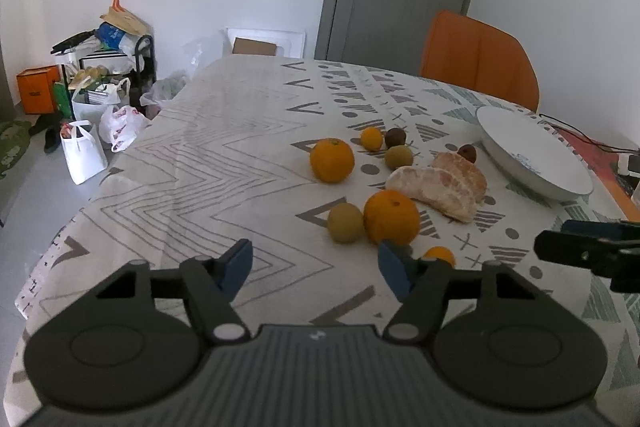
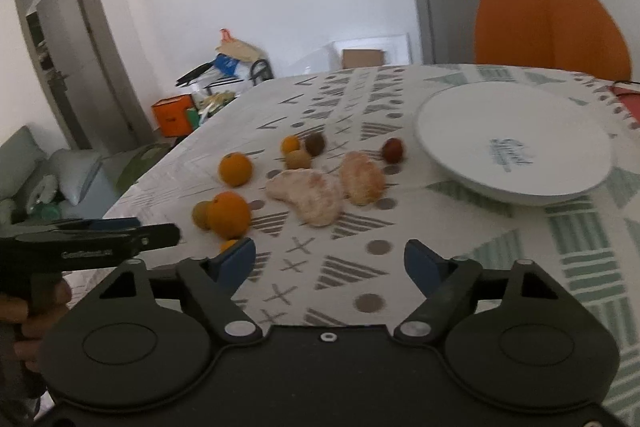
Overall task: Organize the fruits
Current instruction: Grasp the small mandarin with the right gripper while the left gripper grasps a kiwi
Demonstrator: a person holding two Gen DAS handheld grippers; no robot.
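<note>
**Inspector:** Fruit lies loose on the desk [image 1: 224, 147], all of it left of the white plate [image 1: 532, 163] as the left wrist camera sees it. Nearest the plate is a small dark red fruit [image 1: 467, 153], just beside two peeled pomelo pieces [image 1: 436, 187] that lie against each other.

**Clerk:** And the oranges?

**Inspector:** One large orange [image 1: 392, 217] sits beyond the pomelo from the plate, on the camera's side, with a green-brown fruit [image 1: 346, 223] touching its left flank. A second large orange [image 1: 332, 160] stands apart, further from the plate. Behind it, a small orange fruit [image 1: 371, 138], a dark brown fruit [image 1: 395, 137] and another green-brown fruit [image 1: 398, 157] form a tight cluster. One more small orange fruit [image 1: 440, 254] shows just behind the left claw's right finger.

**Clerk:** Anything on the plate?

**Inspector:** It carries only blue printed lettering, clear in the right wrist view.

**Clerk:** State of the claws?

**Inspector:** Left claw [image 1: 314, 267]: blue pads apart, nothing between them, only cloth showing in the gap; it holds above the desk, short of the near large orange. Right claw [image 2: 330, 265]: pads apart, nothing between them, above the patterned cloth, with the plate ahead to its right. A hand [image 2: 24, 311] grips the left claw's handle at the edge of the right wrist view.
</note>
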